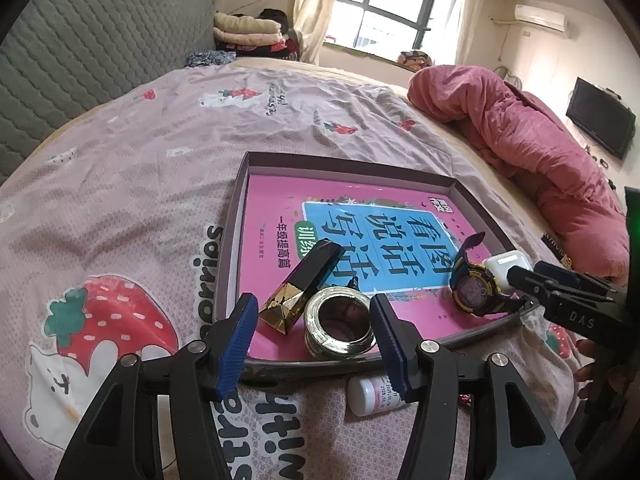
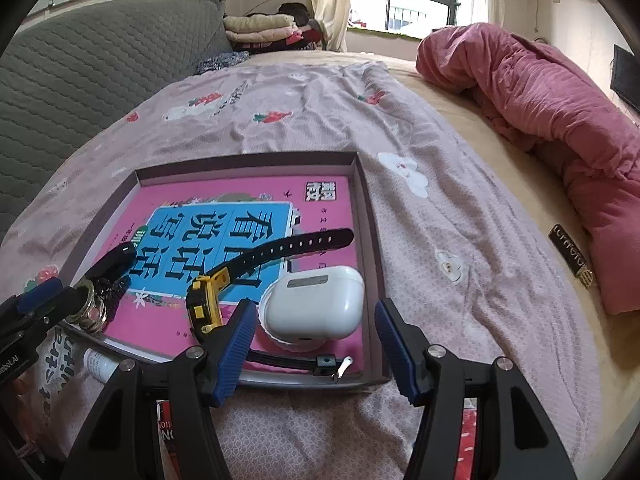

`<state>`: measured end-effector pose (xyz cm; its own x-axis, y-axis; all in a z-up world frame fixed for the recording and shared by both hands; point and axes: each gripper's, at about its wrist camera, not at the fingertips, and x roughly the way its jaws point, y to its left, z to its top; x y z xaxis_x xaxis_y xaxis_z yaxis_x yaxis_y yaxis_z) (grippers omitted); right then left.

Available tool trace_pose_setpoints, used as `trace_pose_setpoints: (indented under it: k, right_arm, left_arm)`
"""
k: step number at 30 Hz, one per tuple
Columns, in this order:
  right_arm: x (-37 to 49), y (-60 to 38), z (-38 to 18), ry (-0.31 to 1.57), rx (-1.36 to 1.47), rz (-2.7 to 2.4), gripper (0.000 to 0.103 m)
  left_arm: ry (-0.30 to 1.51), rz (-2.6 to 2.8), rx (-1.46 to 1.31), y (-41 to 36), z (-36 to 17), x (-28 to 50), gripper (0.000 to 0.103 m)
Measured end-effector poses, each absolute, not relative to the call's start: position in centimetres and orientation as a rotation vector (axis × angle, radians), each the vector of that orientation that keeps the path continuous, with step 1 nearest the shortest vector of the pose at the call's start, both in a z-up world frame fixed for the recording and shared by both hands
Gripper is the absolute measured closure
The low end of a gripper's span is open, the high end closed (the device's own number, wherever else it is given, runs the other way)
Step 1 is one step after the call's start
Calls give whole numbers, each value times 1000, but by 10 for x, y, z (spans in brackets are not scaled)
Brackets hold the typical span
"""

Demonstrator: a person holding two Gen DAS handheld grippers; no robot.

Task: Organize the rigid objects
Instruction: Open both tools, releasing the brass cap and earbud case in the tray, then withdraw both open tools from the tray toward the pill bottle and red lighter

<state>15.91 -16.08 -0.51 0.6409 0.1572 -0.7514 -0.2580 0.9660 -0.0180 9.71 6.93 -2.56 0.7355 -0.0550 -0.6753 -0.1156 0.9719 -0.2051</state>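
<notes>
A shallow grey tray (image 1: pixel 234 200) (image 2: pixel 362 184) on the bed holds a pink book (image 1: pixel 276 196) (image 2: pixel 320 200). On the book lie a black-and-gold prism (image 1: pixel 304 280), a shiny metal ring (image 1: pixel 340 326) (image 2: pixel 90 308), a black-and-yellow watch (image 1: pixel 474 286) (image 2: pixel 208 300) and a white earbud case (image 1: pixel 506 266) (image 2: pixel 316 306). My left gripper (image 1: pixel 314 344) is open, its fingers either side of the ring. My right gripper (image 2: pixel 316 350) (image 1: pixel 520 276) is open, just short of the earbud case. A small white bottle (image 1: pixel 374 394) (image 2: pixel 100 364) lies on the sheet in front of the tray.
The strawberry-print sheet (image 1: pixel 132 184) covers the bed. A rolled pink duvet (image 1: pixel 532 140) (image 2: pixel 560 112) lies at the right. A grey quilted headboard (image 1: pixel 80 48) stands at the left. Folded clothes (image 1: pixel 248 32) sit at the far end.
</notes>
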Motion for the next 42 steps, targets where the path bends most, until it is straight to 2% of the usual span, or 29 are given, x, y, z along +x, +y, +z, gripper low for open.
trace_pose_setpoints:
  k: [17, 21, 42]
  right_arm:
    - [139, -159, 6, 790, -106, 257, 42]
    - [133, -160, 9, 777, -111, 258, 36]
    - [105, -167, 33, 728, -125, 255, 36]
  left_arm:
    - [719, 37, -236, 70, -18, 92, 35]
    - [714, 44, -226, 70, -16, 90, 35]
    - [679, 54, -144, 57, -6, 65, 34]
